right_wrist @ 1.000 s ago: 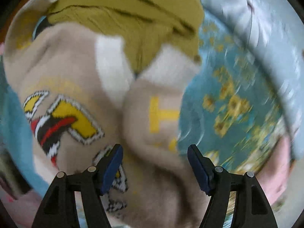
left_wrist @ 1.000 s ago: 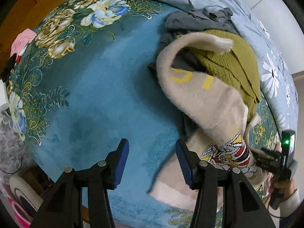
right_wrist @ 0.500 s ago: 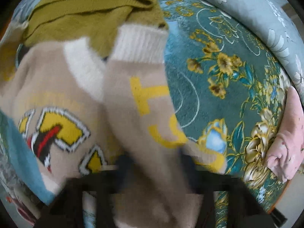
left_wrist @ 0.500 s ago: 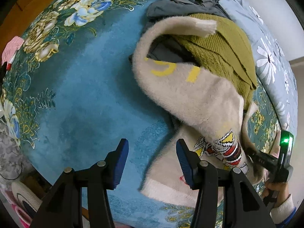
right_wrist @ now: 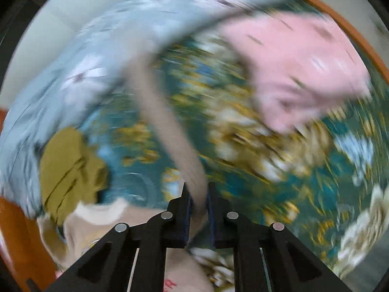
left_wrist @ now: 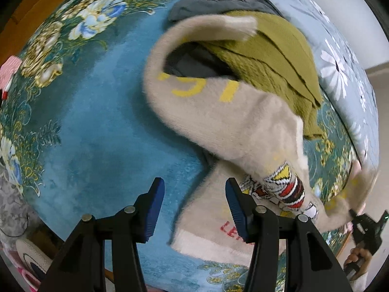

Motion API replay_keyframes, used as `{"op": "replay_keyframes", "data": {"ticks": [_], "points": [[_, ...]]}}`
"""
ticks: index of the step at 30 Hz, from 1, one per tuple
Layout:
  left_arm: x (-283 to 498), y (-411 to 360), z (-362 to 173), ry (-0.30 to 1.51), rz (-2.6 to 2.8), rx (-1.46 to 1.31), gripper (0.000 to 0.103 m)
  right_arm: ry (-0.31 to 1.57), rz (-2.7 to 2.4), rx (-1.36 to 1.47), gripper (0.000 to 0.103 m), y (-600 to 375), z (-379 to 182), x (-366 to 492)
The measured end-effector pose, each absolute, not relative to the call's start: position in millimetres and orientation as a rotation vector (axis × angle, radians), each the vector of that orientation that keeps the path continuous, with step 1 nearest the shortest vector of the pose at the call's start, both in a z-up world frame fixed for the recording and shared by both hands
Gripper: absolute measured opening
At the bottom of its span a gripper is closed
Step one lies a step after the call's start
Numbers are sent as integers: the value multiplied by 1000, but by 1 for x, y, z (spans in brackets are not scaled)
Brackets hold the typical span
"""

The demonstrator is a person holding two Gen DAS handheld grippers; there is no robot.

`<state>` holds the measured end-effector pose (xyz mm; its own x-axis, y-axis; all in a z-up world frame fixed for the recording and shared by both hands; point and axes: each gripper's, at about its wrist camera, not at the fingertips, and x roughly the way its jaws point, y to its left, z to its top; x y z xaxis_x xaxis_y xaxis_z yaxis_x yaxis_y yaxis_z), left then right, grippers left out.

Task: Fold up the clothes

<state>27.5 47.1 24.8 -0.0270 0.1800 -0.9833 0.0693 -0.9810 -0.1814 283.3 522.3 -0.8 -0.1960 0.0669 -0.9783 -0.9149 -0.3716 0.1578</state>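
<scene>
A beige fuzzy sweater (left_wrist: 218, 119) with yellow letters and a colourful chest patch lies on the blue floral bedspread (left_wrist: 92, 121). My left gripper (left_wrist: 194, 206) is open and empty, hovering over the sweater's white hem. My right gripper (right_wrist: 198, 204) is shut on a beige sleeve (right_wrist: 165, 121) of the sweater, which stretches away from it; the right wrist view is heavily blurred. The right gripper also shows in the left wrist view (left_wrist: 364, 223), at the far right with the sleeve in it.
An olive knitted garment (left_wrist: 274, 56) and a dark grey garment (left_wrist: 226, 0) lie under and behind the sweater. A pale blue flowered quilt (left_wrist: 340, 60) runs along the right. A pink garment (right_wrist: 299, 68) lies further along the bed. Shoes (left_wrist: 31, 260) sit on the floor at lower left.
My right gripper has shut on the sweater's sleeve and swung it out to the right. The left gripper stayed open and moved closer to the sweater's hem.
</scene>
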Motion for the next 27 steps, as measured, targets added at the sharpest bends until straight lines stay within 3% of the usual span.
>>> {"op": "replay_keyframes", "data": {"ticks": [2,5,6,7,11,17,20,21,24,27], "points": [[26,54,24,-244,2167,-2129,53,1087,1626,-1322,18,524,-7,297],[20,64,23,-203,2153,-2114,53,1022,1609,-1312,32,525,-3,303],[17,67,22,-190,2148,-2108,53,992,1598,-1294,43,527,-1,306],[12,70,22,-174,2144,-2101,53,968,1575,-1263,47,531,0,309],[-13,87,23,-101,2131,-2045,53,807,1549,-1156,47,536,33,301],[-59,133,17,137,2091,-1929,60,421,1691,-1105,47,511,74,232],[-74,160,8,275,2034,-1870,61,296,1793,-1107,63,491,71,194],[-78,168,3,306,2009,-1857,62,341,1862,-1153,72,489,63,184],[-88,187,-13,359,1918,-1837,63,714,2086,-1495,71,482,5,145],[-90,203,-30,490,1820,-1805,64,699,2126,-1801,71,454,-54,117]]}}
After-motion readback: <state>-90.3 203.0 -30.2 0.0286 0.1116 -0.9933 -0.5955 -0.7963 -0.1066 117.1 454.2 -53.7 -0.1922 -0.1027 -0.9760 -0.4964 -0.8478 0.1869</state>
